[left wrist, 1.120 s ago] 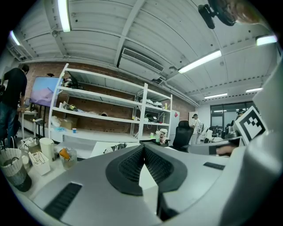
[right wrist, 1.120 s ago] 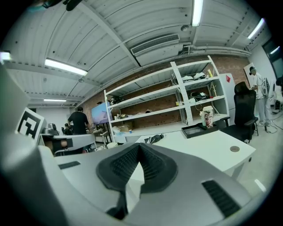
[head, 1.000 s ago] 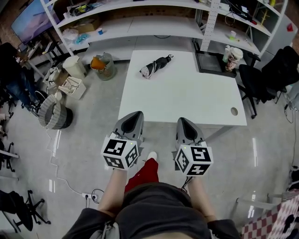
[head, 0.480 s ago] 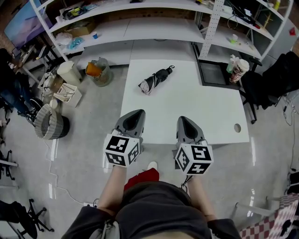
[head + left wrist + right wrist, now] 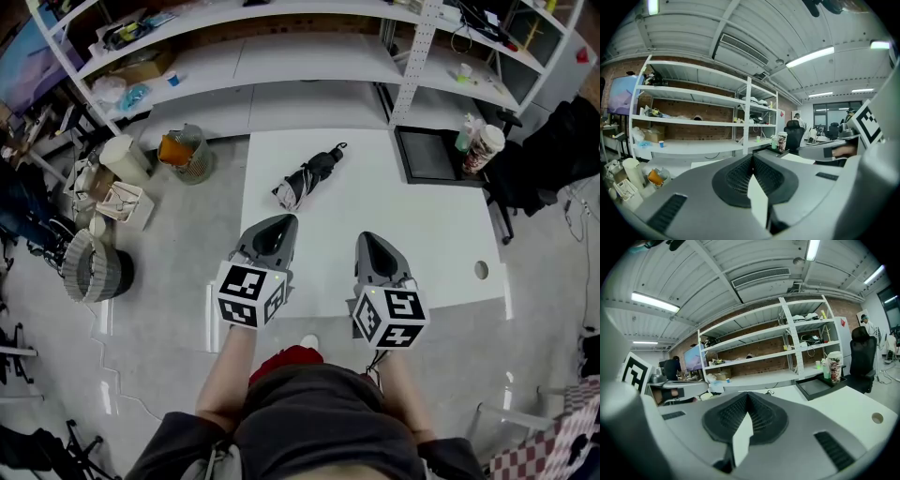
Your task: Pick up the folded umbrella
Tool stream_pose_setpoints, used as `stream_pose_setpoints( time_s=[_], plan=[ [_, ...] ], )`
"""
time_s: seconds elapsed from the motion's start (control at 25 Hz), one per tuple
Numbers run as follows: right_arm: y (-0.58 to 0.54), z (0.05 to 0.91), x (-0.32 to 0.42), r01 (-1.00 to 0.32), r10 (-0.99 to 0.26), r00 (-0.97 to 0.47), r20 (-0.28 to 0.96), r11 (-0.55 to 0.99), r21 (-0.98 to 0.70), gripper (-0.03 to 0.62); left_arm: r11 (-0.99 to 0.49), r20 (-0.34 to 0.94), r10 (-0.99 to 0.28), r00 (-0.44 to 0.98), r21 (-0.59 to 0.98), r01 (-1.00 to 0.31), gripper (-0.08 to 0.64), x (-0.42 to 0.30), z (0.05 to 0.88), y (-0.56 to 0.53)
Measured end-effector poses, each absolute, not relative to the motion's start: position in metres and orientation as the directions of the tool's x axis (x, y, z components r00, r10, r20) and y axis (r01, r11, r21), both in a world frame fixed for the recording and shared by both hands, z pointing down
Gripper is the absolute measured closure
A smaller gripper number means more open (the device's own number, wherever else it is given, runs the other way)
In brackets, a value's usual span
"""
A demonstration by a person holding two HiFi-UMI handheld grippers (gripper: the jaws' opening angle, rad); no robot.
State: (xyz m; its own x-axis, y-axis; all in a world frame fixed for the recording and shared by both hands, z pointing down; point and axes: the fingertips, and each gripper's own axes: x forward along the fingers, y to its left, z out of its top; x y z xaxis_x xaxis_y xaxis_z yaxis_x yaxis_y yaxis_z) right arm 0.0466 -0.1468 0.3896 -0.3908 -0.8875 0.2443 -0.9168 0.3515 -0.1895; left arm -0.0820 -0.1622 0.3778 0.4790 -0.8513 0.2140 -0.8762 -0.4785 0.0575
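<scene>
While the left gripper point(image 5: 276, 223) and right gripper point(image 5: 367, 241) hang over the white table's point(image 5: 412, 234) near edge, each has its jaws pressed together, empty. The folded umbrella point(image 5: 307, 177) lies slantwise at the far left, well apart from both. White shelves point(image 5: 281, 58) stand behind.

The right gripper point(image 5: 747, 394), jaws together and empty, faces white shelves point(image 5: 762, 378).

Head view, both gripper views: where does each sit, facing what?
Head view: on the person's head, looking steeply down at the white table, folded umbrella; shows both forearms, left gripper, right gripper.
Left gripper view: on that gripper, along its shut jaws toward the shelves.
Right gripper view: likewise, jaws shut.
Shared: both gripper views see the cup.
</scene>
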Motion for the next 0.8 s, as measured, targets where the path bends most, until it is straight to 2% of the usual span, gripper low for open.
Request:
stream_pose_setpoints(
  time_s=[0.8],
  plan=[
    [-0.176, 0.396, 0.026, -0.938, -0.900, -0.341, 0.273, 0.305, -0.166, 0.574, -0.567, 0.276, -0.788, 0.551, 0.026, -0.823, 0.545, -0.085, 0.395, -0.218]
  ],
)
